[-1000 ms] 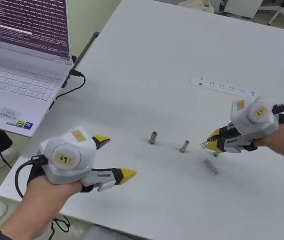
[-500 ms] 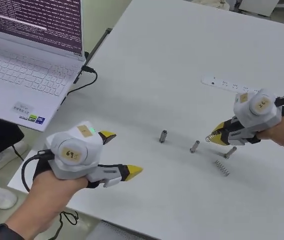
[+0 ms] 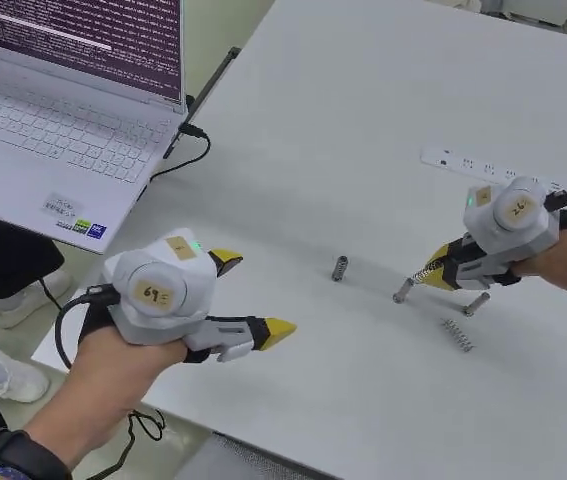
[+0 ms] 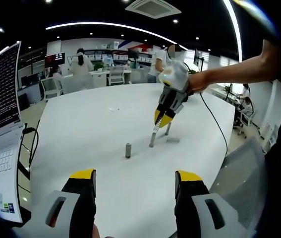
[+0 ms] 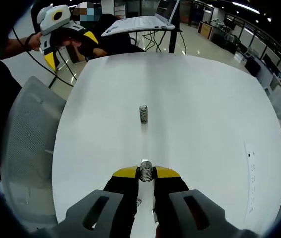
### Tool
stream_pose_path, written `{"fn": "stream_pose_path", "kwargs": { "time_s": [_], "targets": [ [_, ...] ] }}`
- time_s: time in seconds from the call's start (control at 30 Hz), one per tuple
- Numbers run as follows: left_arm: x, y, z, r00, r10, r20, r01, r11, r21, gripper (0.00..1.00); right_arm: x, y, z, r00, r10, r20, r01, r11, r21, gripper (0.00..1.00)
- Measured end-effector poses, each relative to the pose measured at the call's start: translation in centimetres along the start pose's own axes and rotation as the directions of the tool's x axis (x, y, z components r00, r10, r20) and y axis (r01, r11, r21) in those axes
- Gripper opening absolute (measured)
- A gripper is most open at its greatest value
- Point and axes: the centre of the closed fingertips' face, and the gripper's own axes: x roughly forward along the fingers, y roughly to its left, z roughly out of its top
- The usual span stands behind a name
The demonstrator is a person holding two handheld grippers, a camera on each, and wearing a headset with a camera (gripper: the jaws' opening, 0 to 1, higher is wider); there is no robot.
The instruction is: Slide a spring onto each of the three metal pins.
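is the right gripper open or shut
Shut on a spring: the right gripper has its fingers closed against the coil, which pokes out between the yellow tips.

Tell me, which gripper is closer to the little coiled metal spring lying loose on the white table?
Right. The right gripper, shut on a second spring, hovers just beside the loose coiled metal spring. The open left gripper is far off, past the metal pins.
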Motion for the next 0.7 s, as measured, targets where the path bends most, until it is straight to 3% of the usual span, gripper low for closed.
{"fn": "stream_pose_path", "kwargs": {
  "time_s": [0.43,0.7],
  "targets": [
    [0.0,0.7,0.1,1.0,0.004,-0.004,-0.004,1.0,-0.006,0.6,0.9,0.1,-0.1,0.9996,0.016,-0.025,-0.017,0.999,-0.027,0.09],
    [0.3,0.5,0.0,1.0,-0.003,-0.004,0.003,1.0,-0.014,0.6,1.7,0.0,-0.1,0.9991,0.024,-0.035,-0.026,0.999,-0.035,0.09]
  ]
}}
